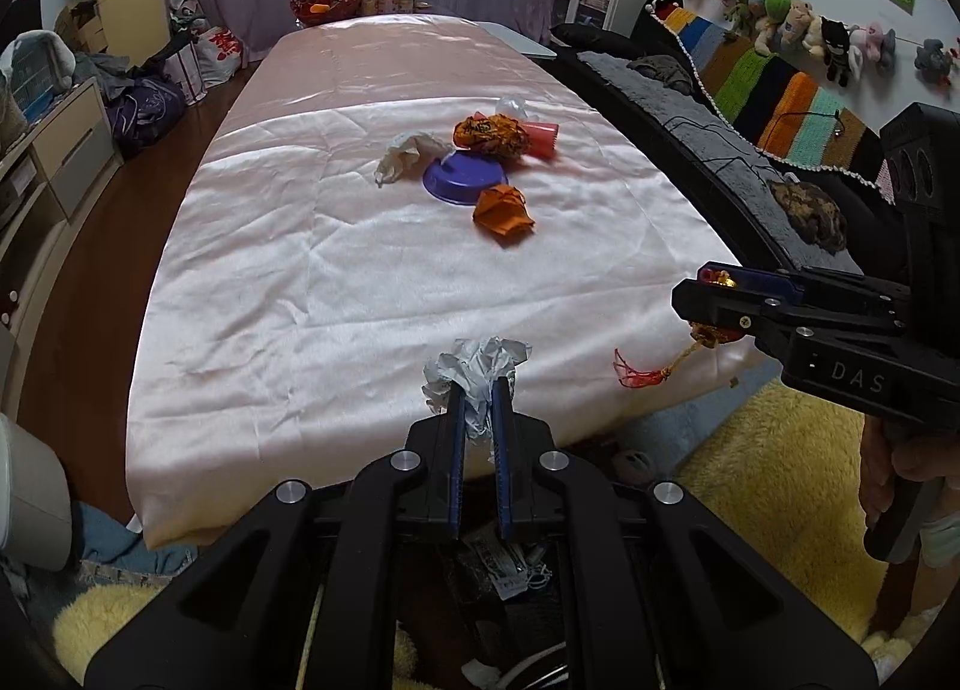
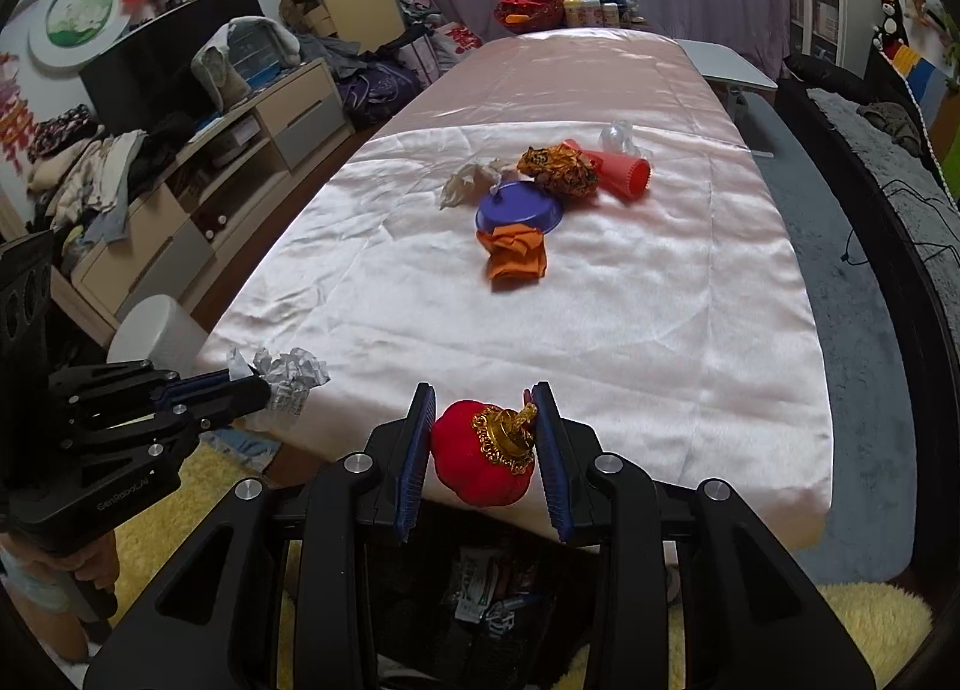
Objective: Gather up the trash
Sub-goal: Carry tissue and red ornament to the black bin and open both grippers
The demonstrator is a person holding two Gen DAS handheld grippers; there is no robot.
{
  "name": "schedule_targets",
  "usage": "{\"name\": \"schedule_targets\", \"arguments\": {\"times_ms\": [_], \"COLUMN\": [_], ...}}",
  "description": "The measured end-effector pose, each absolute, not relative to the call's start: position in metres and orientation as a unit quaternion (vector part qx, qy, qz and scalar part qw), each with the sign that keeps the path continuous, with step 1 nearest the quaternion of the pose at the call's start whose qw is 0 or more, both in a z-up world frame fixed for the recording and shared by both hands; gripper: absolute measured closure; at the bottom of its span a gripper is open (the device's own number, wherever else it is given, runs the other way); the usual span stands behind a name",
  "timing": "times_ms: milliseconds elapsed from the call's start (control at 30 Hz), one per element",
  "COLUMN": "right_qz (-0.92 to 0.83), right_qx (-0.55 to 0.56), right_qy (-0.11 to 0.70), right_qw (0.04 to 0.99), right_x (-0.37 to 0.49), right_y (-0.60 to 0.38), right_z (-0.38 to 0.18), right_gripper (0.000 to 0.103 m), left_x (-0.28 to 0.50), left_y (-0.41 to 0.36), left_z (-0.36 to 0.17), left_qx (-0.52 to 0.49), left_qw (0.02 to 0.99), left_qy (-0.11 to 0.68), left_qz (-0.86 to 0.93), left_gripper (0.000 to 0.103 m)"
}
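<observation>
Trash is half sorted: crumpled white paper wad (image 1: 477, 369) pinched in left gripper (image 1: 478, 408), red velvet pumpkin ornament (image 2: 485, 462) squeezed in right gripper (image 2: 485, 450), both at the pink satin table's (image 2: 690, 342) near edge. Orange wrappers, tissue, purple bowl (image 2: 519, 213) and red cup remain mid-table.

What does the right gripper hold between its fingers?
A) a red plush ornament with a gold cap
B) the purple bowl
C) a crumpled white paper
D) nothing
A: in the right wrist view the right gripper is closed on the red plush ornament, whose gold cap faces up.
</observation>
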State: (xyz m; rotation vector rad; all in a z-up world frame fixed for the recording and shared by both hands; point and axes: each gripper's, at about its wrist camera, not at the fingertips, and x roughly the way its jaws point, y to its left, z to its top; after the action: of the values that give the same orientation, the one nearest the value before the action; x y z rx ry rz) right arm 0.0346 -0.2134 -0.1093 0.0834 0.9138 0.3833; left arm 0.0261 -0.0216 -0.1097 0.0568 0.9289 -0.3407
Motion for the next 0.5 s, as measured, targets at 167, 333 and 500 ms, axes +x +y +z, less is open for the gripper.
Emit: {"name": "schedule_targets", "arguments": {"times_ms": [167, 333, 500], "right_qz": [0.193, 0.195, 0.191], "right_qx": [0.045, 0.055, 0.058], "right_qy": [0.451, 0.470, 0.490], "right_qw": [0.870, 0.859, 0.849], "right_x": [0.011, -0.007, -0.014], "right_y": [-0.211, -0.207, -0.204], "right_z": [-0.123, -0.143, -0.168], "right_gripper": [0.069, 0.069, 0.069], "left_x": [-0.002, -0.020, -0.030], "left_y": [-0.024, -0.024, -0.025], "left_z": [-0.125, -0.152, -0.179], "left_qx": [0.019, 0.016, 0.010], "left_qw": [0.871, 0.857, 0.845], "left_qy": [0.459, 0.485, 0.506], "left_qz": [-0.172, -0.175, -0.174], "left_gripper": [0.096, 0.096, 0.096]}}
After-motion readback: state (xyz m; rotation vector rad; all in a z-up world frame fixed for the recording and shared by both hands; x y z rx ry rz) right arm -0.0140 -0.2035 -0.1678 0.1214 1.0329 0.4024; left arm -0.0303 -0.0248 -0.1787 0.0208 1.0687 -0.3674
